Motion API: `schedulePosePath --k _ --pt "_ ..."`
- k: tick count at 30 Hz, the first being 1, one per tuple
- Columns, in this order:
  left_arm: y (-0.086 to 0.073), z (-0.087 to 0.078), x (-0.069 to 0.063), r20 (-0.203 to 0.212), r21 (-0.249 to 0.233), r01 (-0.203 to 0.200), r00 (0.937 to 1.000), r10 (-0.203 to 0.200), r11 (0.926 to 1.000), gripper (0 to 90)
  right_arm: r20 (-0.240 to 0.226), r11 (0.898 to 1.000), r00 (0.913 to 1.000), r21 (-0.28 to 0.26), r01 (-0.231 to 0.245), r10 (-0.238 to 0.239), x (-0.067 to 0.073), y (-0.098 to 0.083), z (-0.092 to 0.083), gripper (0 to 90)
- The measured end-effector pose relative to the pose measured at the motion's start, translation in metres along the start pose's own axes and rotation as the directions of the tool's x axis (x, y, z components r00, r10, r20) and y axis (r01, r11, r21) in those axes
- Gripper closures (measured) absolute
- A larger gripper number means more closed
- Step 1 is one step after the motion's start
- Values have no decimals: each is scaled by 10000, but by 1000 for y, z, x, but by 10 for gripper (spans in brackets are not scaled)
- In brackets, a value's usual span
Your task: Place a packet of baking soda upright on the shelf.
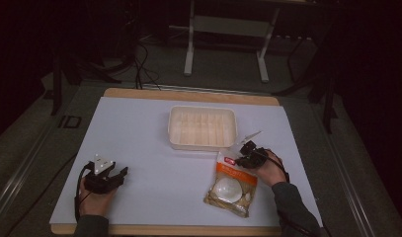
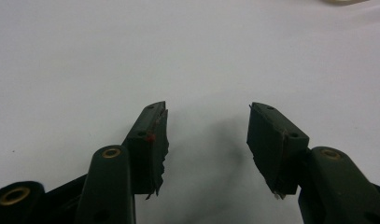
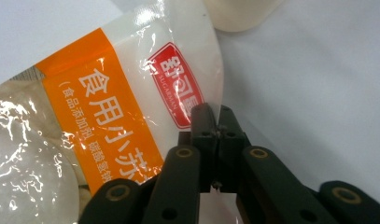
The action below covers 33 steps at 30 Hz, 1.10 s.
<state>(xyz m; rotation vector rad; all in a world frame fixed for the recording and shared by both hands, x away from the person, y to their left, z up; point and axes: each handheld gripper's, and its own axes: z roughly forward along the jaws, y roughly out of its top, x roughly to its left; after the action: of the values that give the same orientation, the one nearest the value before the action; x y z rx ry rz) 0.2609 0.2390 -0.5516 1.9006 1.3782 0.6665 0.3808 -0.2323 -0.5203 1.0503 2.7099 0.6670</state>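
We have the right gripper [image 3: 219,122] clamped on the top edge of the packet [image 3: 108,116], its jaws pinching the clear film just beside the red label, with the bulk of the packet trailing below and to the left of the claw. The white tray [image 1: 202,127] sits just beyond the claw. We judge the step to be a lift into that tray: keep the pinch firm, rise slowly so the film doesn't slip. Our left gripper [image 2: 206,135] rests spread wide on bare table [image 1: 154,163], holding nothing.

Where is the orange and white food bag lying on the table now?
In the high view the food bag lies on the white table at the near right, just in front of the empty plastic tray, its upper edge pinched by the right gripper.
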Motion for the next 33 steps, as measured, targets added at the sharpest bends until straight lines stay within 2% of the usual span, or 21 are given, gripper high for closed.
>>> schedulePosePath --k 6,12,13,15,19,33 --pt "0 0 0 -1 8 7 10000 -7 10000 474 -490 9994 9987 -321 -140 124 -2 -3 -11 900" --pt "0 0 0 -13 6 -5 10000 5 10000 474 -336 9994 9993 -307 181 -191 1 -2 -22 900" --pt "0 0 0 -17 4 -10 10000 10 10000 474 -348 9995 9993 -281 139 -149 1 -2 -24 900" --pt "0 0 0 -9 0 7 10000 -7 10000 474 -692 9967 9973 -756 -313 261 0 -3 -40 900" --pt "0 0 0 -14 2 -5 10000 5 10000 474 -928 9936 9941 -931 -647 560 0 -3 -52 900" --pt "0 -1 0 -8 -11 -2 10000 2 10000 473 -1592 9829 9858 -1662 -798 531 4 -4 -84 900"
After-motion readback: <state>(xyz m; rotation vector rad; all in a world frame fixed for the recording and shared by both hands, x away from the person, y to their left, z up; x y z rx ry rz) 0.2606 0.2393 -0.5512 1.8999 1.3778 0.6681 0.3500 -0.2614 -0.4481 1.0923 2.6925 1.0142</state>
